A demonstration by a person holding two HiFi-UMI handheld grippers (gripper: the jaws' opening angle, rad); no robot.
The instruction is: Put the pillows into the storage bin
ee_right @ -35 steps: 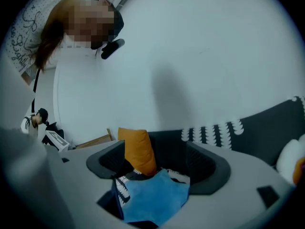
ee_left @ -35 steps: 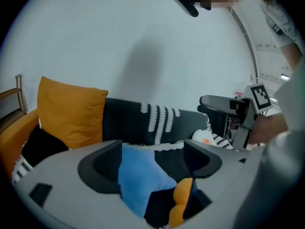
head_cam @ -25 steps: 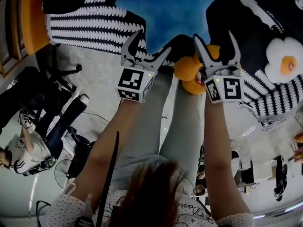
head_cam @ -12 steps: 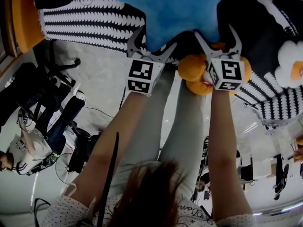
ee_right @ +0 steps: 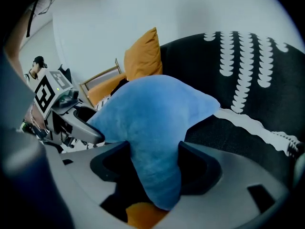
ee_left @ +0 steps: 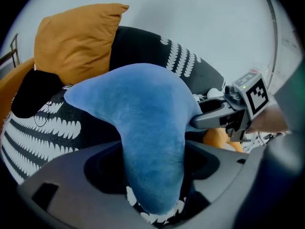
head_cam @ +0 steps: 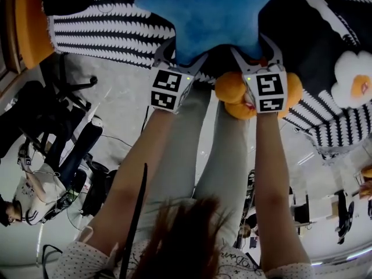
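The star pillow (head_cam: 209, 10) lies on a black-and-white cover (head_cam: 104, 31). The left gripper (head_cam: 181, 57) and right gripper (head_cam: 254, 54) have just been closing their jaws, and each now squeezes one lower arm of the star. The gripper views show an orange cushion (ee_left: 71, 37) behind it. The head view adds an egg pillow (head_cam: 351, 80) at the right and an orange plush (head_cam: 229, 89) under the right gripper.

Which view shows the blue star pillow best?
The head view: the blue star pillow shows most of its star outline there, on the black-and-white cover. The left gripper view and the right gripper view each show mainly one arm of it, close up.
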